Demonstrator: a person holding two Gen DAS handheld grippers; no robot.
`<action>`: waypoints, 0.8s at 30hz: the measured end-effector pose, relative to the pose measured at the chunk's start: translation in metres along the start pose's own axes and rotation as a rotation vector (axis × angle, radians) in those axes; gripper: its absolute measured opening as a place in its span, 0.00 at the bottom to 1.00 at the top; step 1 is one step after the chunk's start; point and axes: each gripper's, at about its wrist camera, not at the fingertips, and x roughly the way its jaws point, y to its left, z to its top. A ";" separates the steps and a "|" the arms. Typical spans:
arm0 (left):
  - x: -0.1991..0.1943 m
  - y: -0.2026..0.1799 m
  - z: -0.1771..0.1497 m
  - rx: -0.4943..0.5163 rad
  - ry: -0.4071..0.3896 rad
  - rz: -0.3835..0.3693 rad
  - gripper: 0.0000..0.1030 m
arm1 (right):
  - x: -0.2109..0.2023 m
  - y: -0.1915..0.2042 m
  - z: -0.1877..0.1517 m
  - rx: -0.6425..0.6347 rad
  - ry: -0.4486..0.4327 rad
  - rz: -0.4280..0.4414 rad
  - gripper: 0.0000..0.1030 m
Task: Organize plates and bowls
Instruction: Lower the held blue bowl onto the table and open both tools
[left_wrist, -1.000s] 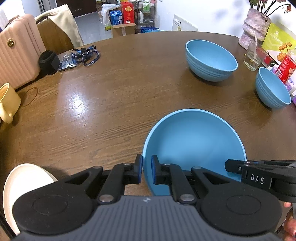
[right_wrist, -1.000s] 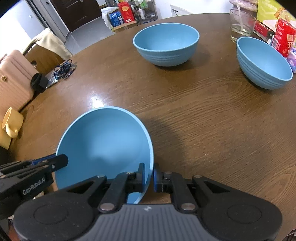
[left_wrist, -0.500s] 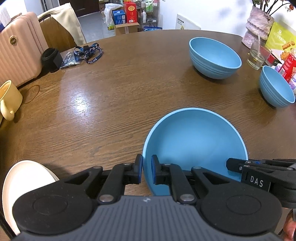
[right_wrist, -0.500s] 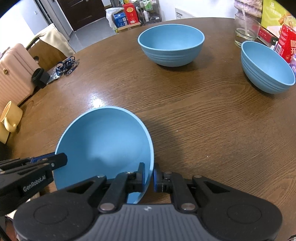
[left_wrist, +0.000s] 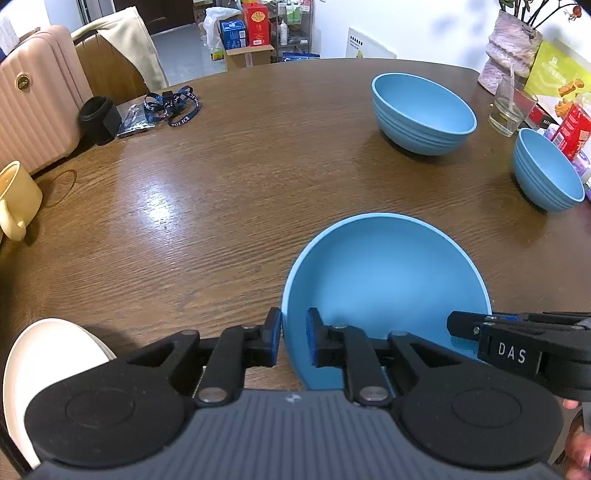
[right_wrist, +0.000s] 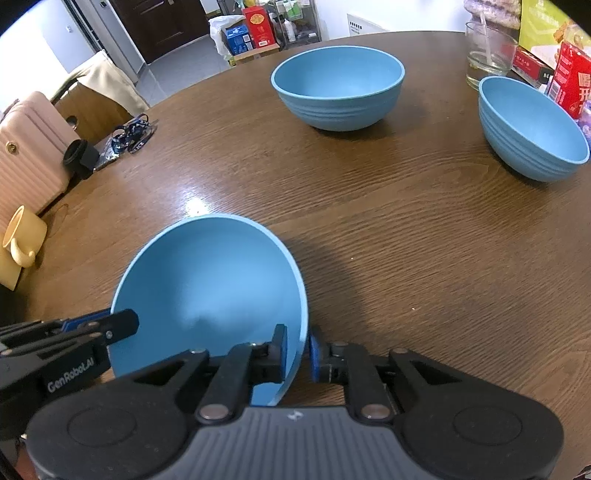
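Note:
A wide blue bowl (left_wrist: 384, 273) (right_wrist: 210, 280) sits low over the near part of the brown table (left_wrist: 240, 177). My left gripper (left_wrist: 293, 338) straddles the bowl's left rim. Its jaws are opening, and a gap shows between the inner pad and the bowl wall. My right gripper (right_wrist: 298, 350) straddles the right rim. Its jaws are opening too, with the pads off the wall. A deep blue bowl (left_wrist: 423, 110) (right_wrist: 338, 88) stands at the back. A smaller blue bowl (left_wrist: 546, 173) (right_wrist: 532, 129) stands at the right. A white plate (left_wrist: 48, 354) lies at the near left.
A yellow mug (left_wrist: 16, 199) (right_wrist: 22, 236) stands at the left edge. A blue lanyard (left_wrist: 171, 107) and a black pouch (left_wrist: 99, 120) lie at the back left. A drinking glass (left_wrist: 511, 110) and several snack boxes crowd the back right. A pink suitcase (left_wrist: 33, 96) stands beside the table.
Both grippers were shut on the bowl's rim; now their jaws have parted a little from it. The bowl and both hands stay where they were.

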 end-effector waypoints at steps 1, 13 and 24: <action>-0.001 0.000 0.000 -0.001 -0.003 0.002 0.28 | -0.001 -0.001 0.000 0.002 -0.002 -0.001 0.16; -0.018 0.004 0.005 -0.004 -0.060 0.000 0.81 | -0.015 -0.015 0.005 0.056 -0.052 0.019 0.64; -0.030 0.000 0.015 -0.002 -0.086 -0.016 1.00 | -0.031 -0.028 0.012 0.093 -0.097 0.025 0.85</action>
